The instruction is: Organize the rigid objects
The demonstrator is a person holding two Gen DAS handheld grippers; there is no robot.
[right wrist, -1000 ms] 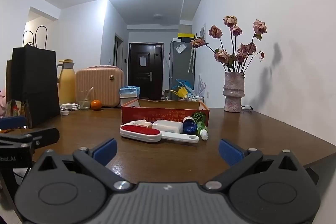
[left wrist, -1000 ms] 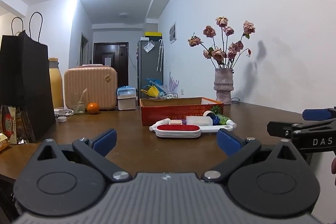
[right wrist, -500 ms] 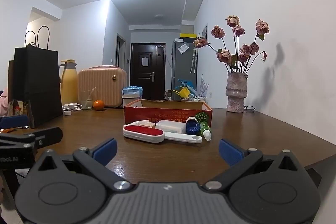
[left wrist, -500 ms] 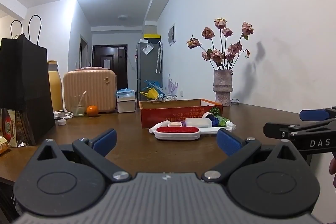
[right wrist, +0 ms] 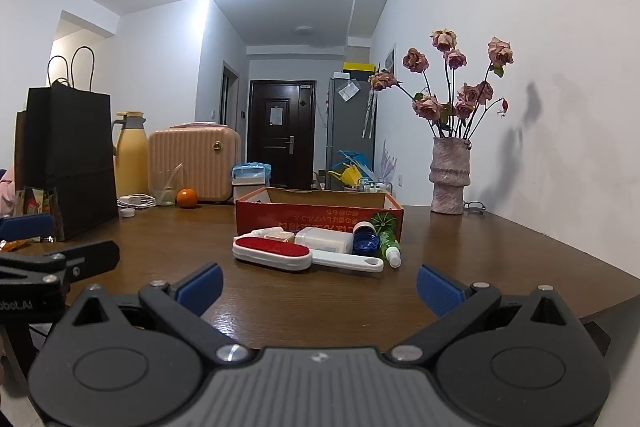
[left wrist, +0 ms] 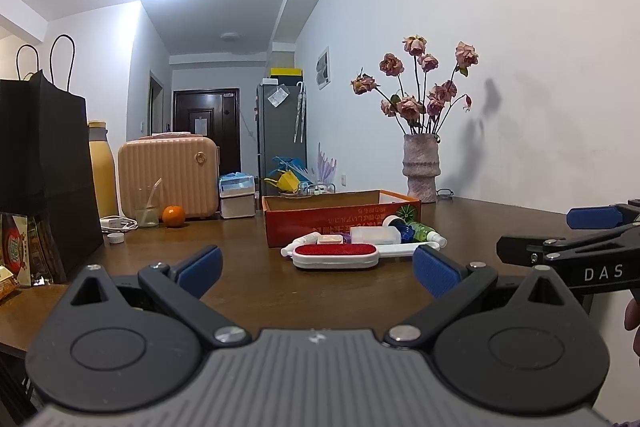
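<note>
From the left wrist view, the left hand-held gripper (left wrist: 316, 267) is held level and low over the near edge of the brown worktop (left wrist: 240, 279), pointing straight down the room. Its two blue-padded fingers (left wrist: 200, 267) are spread wide with nothing between them. Just ahead, slightly right of its midline, lies a white lint brush (left wrist: 336, 255) with a red face, flat on the wood. Right behind the brush sits a cluster of small things: a white box (left wrist: 375, 235), a blue cap (left wrist: 406, 233) and a green bottle (left wrist: 426, 233) on its side. Past them stands an orange cardboard box (left wrist: 340, 213), open at the top. Off to this gripper's right, the right hand-held gripper (left wrist: 568, 239) is seen side-on at about the same height, with a fingertip of the person's hand (left wrist: 632, 311) at the frame edge.

From the right wrist view, the right hand-held gripper (right wrist: 318, 285) is likewise level, aimed forward, its fingers (right wrist: 438, 291) wide apart and empty. The lint brush (right wrist: 276, 254) lies ahead and a little to its left, handle running right towards the green bottle (right wrist: 389, 245). The cardboard box (right wrist: 316, 215) stands just beyond. The left hand-held gripper (right wrist: 52, 251) shows at the far left, alongside and well apart from the brush.
</note>
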